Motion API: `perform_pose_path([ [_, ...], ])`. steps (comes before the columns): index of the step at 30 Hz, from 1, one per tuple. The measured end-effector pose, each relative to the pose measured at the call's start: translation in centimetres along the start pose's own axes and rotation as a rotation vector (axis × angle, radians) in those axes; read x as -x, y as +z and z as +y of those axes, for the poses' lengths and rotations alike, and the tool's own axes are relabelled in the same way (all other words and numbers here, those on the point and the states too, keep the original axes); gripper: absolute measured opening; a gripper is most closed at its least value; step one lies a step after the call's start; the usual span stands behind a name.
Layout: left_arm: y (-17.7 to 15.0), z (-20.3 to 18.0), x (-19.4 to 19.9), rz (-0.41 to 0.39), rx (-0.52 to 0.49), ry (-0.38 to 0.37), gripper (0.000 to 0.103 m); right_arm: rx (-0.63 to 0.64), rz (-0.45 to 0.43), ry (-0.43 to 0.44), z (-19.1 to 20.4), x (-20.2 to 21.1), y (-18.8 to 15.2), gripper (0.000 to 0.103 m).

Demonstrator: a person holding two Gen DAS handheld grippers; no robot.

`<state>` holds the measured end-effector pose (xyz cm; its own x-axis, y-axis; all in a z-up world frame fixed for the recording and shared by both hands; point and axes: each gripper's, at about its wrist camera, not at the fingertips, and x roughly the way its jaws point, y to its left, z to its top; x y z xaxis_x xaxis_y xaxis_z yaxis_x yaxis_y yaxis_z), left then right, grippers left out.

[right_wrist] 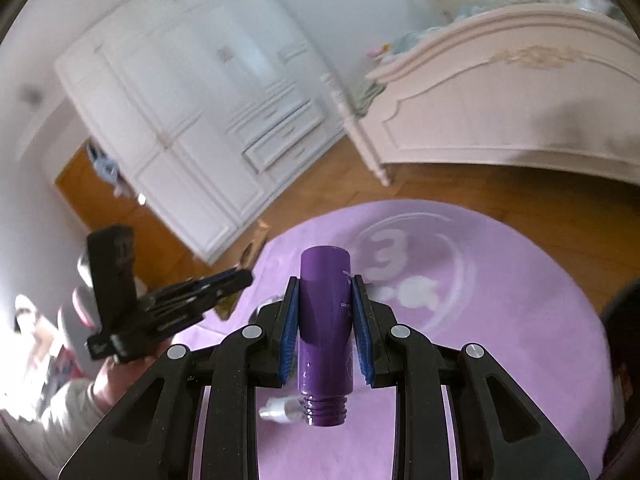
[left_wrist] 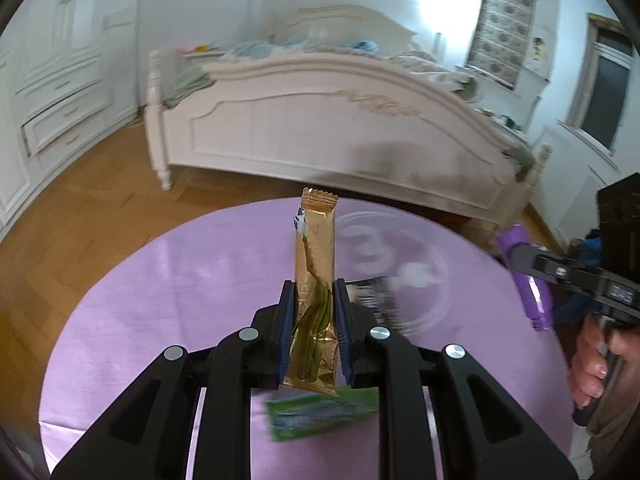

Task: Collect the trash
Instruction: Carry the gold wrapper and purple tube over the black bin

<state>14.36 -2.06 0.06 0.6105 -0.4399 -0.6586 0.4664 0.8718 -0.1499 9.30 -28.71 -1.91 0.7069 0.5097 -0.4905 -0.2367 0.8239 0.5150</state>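
Between the blue pads of the left hand-held gripper (left_wrist: 314,320), a gold snack wrapper (left_wrist: 315,280) is pinched upright, clear of the purple table (left_wrist: 160,300). The right hand-held gripper (right_wrist: 324,328) is closed on a purple bottle (right_wrist: 325,328), whose threaded neck is pointed back toward the camera. Both items are judged to be lifted, so the carry step is in hand; a trash receptacle is required next, and none is identified in either view. On the table, a green packet (left_wrist: 320,414), a black-and-white wrapper (left_wrist: 376,300) and a small silver cap (right_wrist: 280,410) are left uncollected. Farther off, a white bed (left_wrist: 320,120) is seen.
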Motion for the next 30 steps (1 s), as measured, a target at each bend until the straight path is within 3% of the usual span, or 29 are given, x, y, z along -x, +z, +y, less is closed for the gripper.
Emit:
perform_pose_path([
  [7, 0.7, -6.9, 0.4, -0.014, -0.085, -0.094, 0.020, -0.072, -0.088, -0.071, -3.5, 7.1, -1.6, 0.026],
  [15, 0.8, -14.8, -2.1, 0.027, -0.173, -0.194, 0.020, -0.167, -0.161, -0.138, -8.6, 13.6, -3.9, 0.026],
  [30, 0.0, -25.1, -7.1, 0.116, -0.253, -0.333, 0.020, -0.312, -0.236, -0.265, -17.1, 19.8, -7.0, 0.026],
])
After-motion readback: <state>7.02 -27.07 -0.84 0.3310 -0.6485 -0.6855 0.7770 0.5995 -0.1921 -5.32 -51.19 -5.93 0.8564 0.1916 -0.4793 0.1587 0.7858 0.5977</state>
